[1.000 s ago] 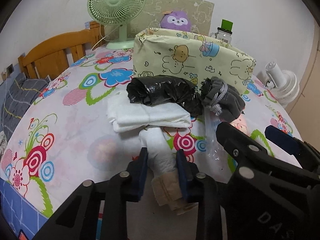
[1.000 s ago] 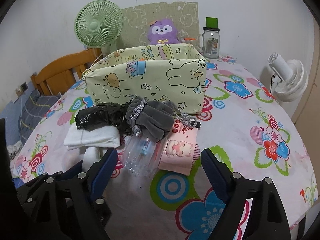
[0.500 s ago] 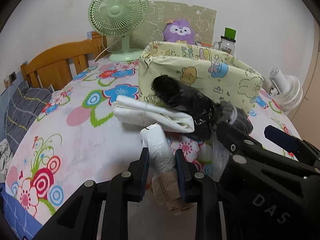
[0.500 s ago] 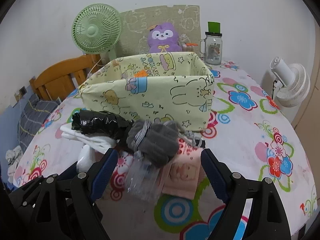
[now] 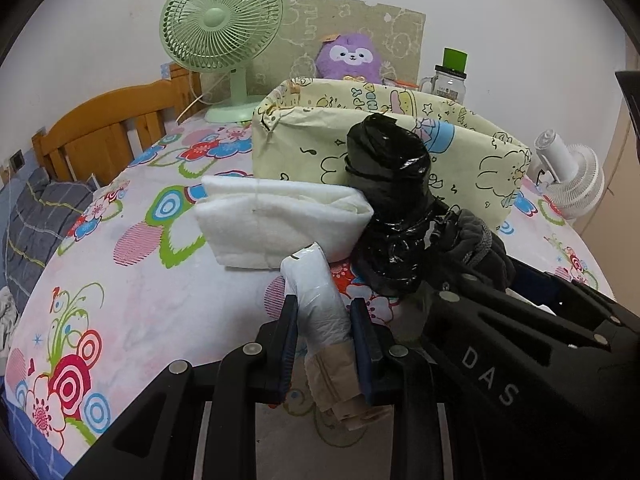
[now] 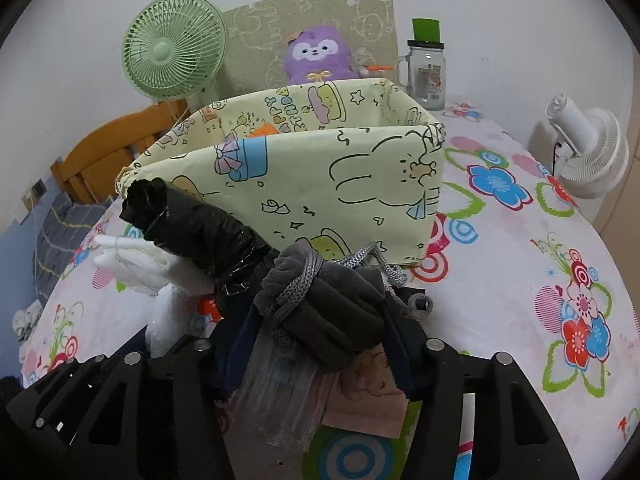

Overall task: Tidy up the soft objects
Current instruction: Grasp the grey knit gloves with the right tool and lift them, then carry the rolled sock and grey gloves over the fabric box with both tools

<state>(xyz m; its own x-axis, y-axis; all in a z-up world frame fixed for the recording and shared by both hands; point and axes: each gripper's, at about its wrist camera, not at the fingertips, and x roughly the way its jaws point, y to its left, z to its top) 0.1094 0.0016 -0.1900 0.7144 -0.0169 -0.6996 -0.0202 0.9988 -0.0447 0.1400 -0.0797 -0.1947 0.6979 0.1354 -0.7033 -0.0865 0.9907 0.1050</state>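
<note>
Two soft bundles are clamped in fingers, the white roll (image 5: pixel 320 304) in the left gripper (image 5: pixel 325 344) and the grey pouch (image 6: pixel 332 312) in the right gripper (image 6: pixel 316 344), while the fabric bin (image 6: pixel 320 184) at twelve o'clock looks mostly unfilled, with the white folded cloth (image 5: pixel 280 220) and black bundle (image 5: pixel 388 184) left outside it.

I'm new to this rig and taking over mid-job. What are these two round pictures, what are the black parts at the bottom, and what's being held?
Each picture comes from a fisheye camera on a hand-held gripper, looking along its jaws. No robot: a person holds both. The left gripper is shut on a white bundle. The right gripper is shut on a grey bundle tied with cord. On the flowered table lie a black bundle and a folded white cloth, before a yellow box. Behind stand a green fan, purple plush and jar.
</note>
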